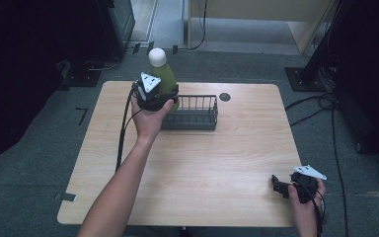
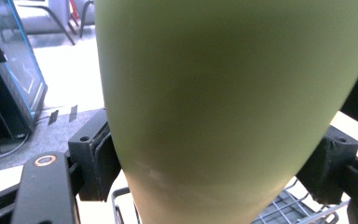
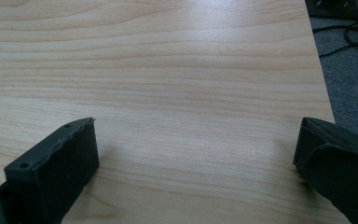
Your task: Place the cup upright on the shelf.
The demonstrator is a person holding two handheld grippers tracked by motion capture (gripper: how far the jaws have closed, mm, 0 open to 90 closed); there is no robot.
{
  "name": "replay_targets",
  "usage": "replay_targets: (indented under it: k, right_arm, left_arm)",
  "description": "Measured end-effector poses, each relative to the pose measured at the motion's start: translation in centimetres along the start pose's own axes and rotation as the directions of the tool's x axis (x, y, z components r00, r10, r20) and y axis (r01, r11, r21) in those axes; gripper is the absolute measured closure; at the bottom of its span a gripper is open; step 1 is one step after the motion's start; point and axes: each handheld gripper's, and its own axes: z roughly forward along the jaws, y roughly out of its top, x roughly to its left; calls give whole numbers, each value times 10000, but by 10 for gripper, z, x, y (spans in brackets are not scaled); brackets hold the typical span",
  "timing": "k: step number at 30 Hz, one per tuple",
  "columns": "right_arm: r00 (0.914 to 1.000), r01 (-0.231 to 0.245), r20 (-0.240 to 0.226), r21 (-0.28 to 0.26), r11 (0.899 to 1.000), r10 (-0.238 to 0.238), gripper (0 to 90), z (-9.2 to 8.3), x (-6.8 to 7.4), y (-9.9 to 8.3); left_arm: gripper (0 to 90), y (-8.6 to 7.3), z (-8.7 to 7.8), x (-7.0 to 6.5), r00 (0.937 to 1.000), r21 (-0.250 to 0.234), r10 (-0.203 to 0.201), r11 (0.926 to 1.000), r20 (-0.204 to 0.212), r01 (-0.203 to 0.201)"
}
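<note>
Green bottle (image 1: 166, 79), white cap (image 1: 157, 57), black basket (image 1: 197, 113)

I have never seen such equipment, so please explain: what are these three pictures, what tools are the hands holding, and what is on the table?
A person, not a robot, holds a hand-held gripper in each hand. The high view looks down at the wooden table. The left hand-held gripper is clamped on a green bottle with a white cap, at the left end of a dark wire basket. The left gripper view looks along its jaws at the bottle. The right hand-held gripper is open with nothing in it, near the table's right front corner; its own view shows bare wood.
</note>
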Motion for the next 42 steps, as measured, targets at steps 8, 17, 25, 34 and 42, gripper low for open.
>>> replay_targets:
  k: [8,17,25,34,42]
  right_arm:
    - [10000,4,-1,-6,10000,-4,0,0,0,0]
    - [10000,2,1,0,10000,-2,0,0,0,0]
    - [10000,5,-4,-3,10000,-5,0,0,0,0]
    - [10000,0,-2,-5,10000,0,0,0,0,0]
    - [10000,0,0,0,10000,0,0,0,0,0]
  left_arm:
    - [209,-11,17,-1,9995,400,311,9987,-98,-307]
    - [209,-25,28,0,9990,909,360,9953,-249,-336]
    - [208,-31,32,4,9996,957,200,9952,-210,-179]
    - [201,-31,38,6,9997,928,-67,9956,-220,87]
    - [196,-32,39,7,9998,990,-103,9950,-154,117]
